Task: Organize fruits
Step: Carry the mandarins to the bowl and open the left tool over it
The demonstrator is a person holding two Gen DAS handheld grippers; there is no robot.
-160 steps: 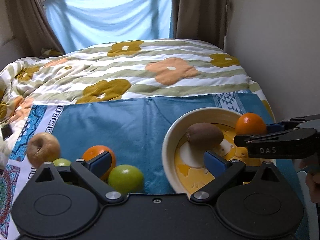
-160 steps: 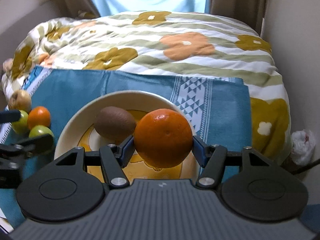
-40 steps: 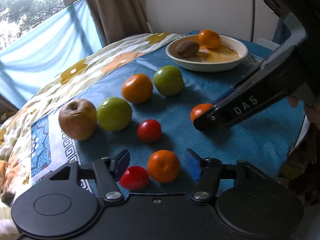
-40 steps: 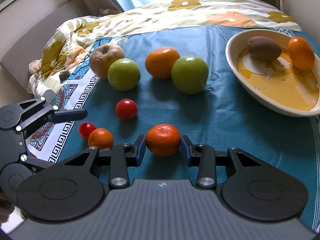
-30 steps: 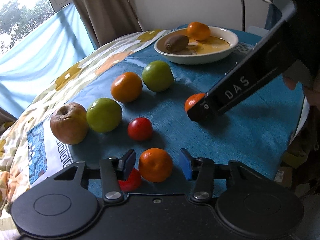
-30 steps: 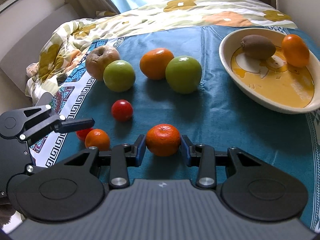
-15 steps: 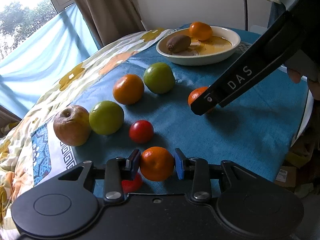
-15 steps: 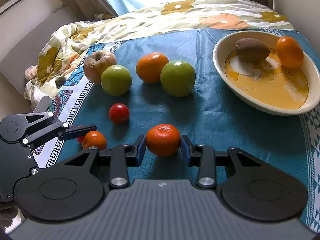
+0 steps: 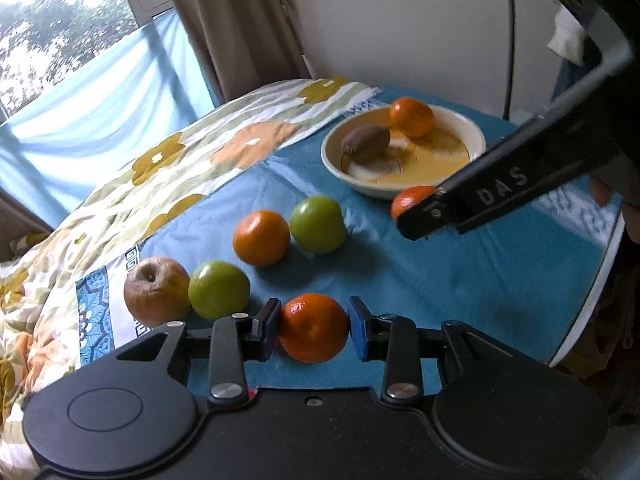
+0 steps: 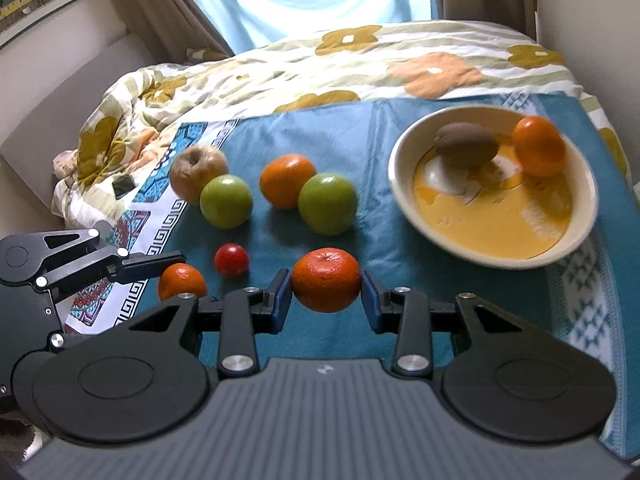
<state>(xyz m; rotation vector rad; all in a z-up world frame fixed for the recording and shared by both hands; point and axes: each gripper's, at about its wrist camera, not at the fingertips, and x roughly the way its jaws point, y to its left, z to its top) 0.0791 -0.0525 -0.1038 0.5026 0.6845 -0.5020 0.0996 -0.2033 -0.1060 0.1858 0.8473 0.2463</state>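
Both grippers are clenched on fruit: the left gripper grasps a small mandarin between its blue pads, and the right gripper grasps a second mandarin the same way, each fruit held just above the blue cloth near the bed's near edge. The cream bowl sits toward the bed's far right corner and already holds a kiwi and an orange. Left on the cloth are a brown apple, two green apples, a large orange and a small tomato. The chief risk is slip: each mandarin is round and soft and is gripped only at two narrow pads, so a quick swing toward the bowl could roll one out and send it off the near edge. With both hands probably heading for one bowl, the jaws could also knock together over the rim, or a dropped fruit could bump the orange out. The bed is soft, so the bowl may tip if pressed at its rim. In the left view the tomato is hidden, and a red sliver below the jaws cannot be identified; the right gripper covers most of its own mandarin there. The person shows only as fingertips at the right border.
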